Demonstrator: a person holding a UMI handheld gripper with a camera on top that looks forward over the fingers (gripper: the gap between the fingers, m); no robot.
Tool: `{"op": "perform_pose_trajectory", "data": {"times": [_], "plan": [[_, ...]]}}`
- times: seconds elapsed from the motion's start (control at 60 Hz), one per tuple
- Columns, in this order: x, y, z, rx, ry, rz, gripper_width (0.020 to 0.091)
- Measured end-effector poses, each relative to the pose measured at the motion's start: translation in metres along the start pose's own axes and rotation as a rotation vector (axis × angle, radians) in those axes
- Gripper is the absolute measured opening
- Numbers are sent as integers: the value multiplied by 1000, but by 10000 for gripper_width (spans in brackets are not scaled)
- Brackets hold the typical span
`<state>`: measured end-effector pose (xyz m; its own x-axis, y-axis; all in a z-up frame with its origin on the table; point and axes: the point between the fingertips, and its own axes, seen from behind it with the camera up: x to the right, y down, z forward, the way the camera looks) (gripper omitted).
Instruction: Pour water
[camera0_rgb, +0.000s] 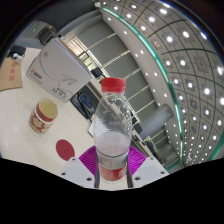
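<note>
Gripper (111, 172) fingers pinching bottle (112, 125), red-capped, tilted, cup (44, 115) left of bottle, red lid (66, 149) nearer it, on table (20, 130)

My bottle (112, 128): base hidden behind my pads (92, 158), fingertips cut off at frame bottom. Cup (44, 116) label left of center too small to read. Upper-left box (68, 66) blurred.

Clear glossy plastic bottle (111, 125), smooth red cap (113, 85), matt white table (20, 115)
</note>
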<state>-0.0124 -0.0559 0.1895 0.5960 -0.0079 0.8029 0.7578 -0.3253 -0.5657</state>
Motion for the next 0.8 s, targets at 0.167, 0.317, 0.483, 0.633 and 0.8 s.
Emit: {"op": "perform_pose_trajectory", "data": {"times": [0.167,0.317,0.483,0.633,0.8], "plan": [[1,-31,43,58,106,-469,370],[-11,-51,68,88,179,-748,369],[-19,-76,78,158,273,-1024,367],[-28,-86,80,192,265,-1109,368],[-25,-83,76,194,211,-984,368]]}}
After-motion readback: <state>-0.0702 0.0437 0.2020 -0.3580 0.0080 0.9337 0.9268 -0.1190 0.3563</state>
